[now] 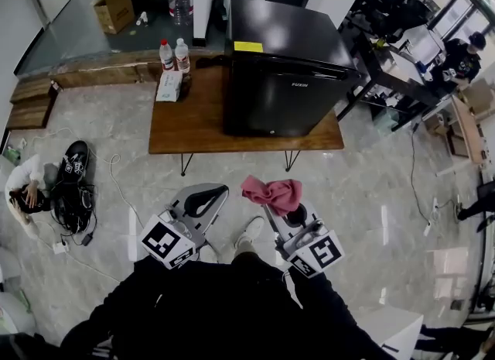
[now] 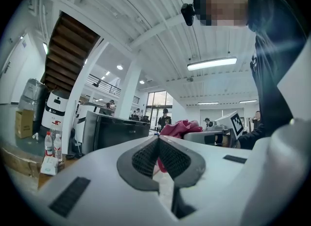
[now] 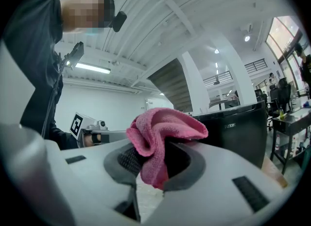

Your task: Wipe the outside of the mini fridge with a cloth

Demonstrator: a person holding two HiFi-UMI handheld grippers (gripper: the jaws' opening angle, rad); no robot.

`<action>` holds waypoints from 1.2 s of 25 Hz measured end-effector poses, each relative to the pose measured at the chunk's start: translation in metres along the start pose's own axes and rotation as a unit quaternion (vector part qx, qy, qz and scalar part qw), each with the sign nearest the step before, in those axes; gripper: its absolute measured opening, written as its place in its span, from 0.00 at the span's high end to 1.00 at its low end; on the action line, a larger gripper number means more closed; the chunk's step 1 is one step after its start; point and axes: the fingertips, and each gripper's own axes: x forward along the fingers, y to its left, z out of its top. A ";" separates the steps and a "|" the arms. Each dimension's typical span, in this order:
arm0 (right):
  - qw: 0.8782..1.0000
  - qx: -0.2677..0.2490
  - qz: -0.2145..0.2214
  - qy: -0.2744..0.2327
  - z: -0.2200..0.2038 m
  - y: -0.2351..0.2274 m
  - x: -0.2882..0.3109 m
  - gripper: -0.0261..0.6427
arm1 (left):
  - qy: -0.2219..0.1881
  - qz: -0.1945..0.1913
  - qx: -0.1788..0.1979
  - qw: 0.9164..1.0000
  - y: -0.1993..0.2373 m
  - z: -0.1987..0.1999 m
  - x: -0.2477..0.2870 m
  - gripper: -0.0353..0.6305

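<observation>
A black mini fridge (image 1: 282, 68) stands on the right half of a low wooden table (image 1: 186, 130), door facing me. It shows again in the left gripper view as the fridge (image 2: 114, 130) and in the right gripper view as the fridge (image 3: 243, 130). My right gripper (image 1: 272, 196) is shut on a pink cloth (image 1: 272, 193), which bunches up above the jaws as the cloth (image 3: 163, 135). My left gripper (image 1: 209, 193) is shut with nothing in it, its jaws meeting at the tips (image 2: 158, 140). Both grippers hover over the floor, short of the table's near edge.
Two water bottles (image 1: 175, 55) and a white packet (image 1: 169, 86) sit at the table's far left. A cardboard box (image 1: 114, 8) stands behind. A crouching person (image 1: 23, 184) with a bag (image 1: 71, 188) and cables is on the floor at left. Desks and people fill the right side.
</observation>
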 end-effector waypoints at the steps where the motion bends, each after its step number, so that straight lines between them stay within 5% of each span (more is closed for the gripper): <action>1: 1.000 -0.005 0.000 -0.003 0.003 -0.009 0.002 0.83 | 0.001 0.004 0.004 1.000 0.003 0.003 0.008 0.94; 18: 0.990 -0.124 0.073 0.005 0.092 -0.210 0.051 0.83 | 0.003 0.099 0.091 0.991 0.063 0.078 0.196 0.94; 30: 0.976 -0.186 0.114 0.012 0.170 -0.281 0.142 0.83 | -0.005 0.156 0.146 0.977 0.141 0.150 0.253 0.94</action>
